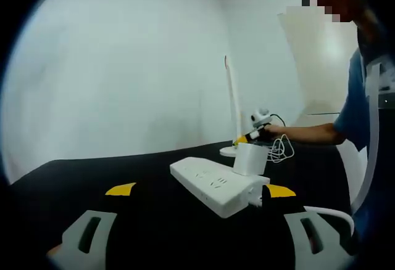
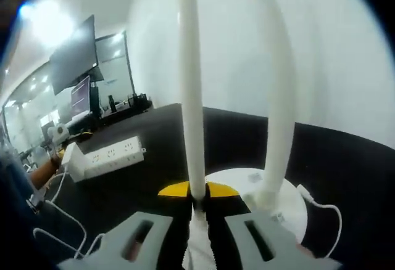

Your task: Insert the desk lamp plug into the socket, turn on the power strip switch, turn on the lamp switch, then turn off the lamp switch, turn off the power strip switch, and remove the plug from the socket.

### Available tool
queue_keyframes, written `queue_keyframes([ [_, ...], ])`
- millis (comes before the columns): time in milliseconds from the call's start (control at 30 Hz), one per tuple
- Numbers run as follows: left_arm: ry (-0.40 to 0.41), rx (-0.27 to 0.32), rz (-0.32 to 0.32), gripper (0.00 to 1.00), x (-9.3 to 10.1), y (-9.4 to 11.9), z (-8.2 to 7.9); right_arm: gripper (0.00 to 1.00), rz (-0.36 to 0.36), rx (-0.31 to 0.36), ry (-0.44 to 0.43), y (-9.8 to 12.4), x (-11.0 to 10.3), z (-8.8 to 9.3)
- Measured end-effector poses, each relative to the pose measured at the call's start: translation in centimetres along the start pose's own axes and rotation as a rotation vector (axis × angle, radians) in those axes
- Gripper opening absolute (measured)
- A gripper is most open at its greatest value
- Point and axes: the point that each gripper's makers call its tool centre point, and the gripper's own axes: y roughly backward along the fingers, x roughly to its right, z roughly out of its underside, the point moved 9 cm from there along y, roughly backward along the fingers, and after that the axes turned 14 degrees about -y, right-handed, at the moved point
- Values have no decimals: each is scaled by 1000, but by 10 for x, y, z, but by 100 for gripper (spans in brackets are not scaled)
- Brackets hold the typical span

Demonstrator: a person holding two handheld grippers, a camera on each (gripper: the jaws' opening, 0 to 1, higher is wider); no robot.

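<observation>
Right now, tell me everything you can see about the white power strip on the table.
The power strip is a long white bar, plastic by its look, lying flat on the black table, with rows of socket holes on its top face. A white block, apparently an adapter, stands plugged in near one end, and a white cable leaves that end. In the right gripper view the power strip lies beyond the lamp's base. Neither gripper touches it. Its switch state cannot be made out.

Power strip (image 1: 219, 187) lies on the surface (image 1: 123, 171), plug block (image 1: 250, 158) seated at its far end. Behind it stands the lamp (image 1: 231, 106), base (image 2: 247, 187) on the surface, its cable (image 2: 321, 205) trailing right of the base.
</observation>
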Motion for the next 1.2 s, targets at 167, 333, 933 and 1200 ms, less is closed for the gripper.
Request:
queue_keyframes([
  [167, -1, 0, -1, 78, 0, 0, 0, 11, 11, 3, 10, 0, 5, -2],
  [333, -1, 1, -2, 78, 0, 1, 0, 10, 27, 15, 31, 1, 9, -2],
  [933, -2, -1, -5, 78, -1, 1, 0, 10, 60, 44, 75, 0, 24, -6],
  [1200, -1, 1, -6, 78, -1, 1, 0, 11, 57, 52, 86, 1, 27, -7],
])
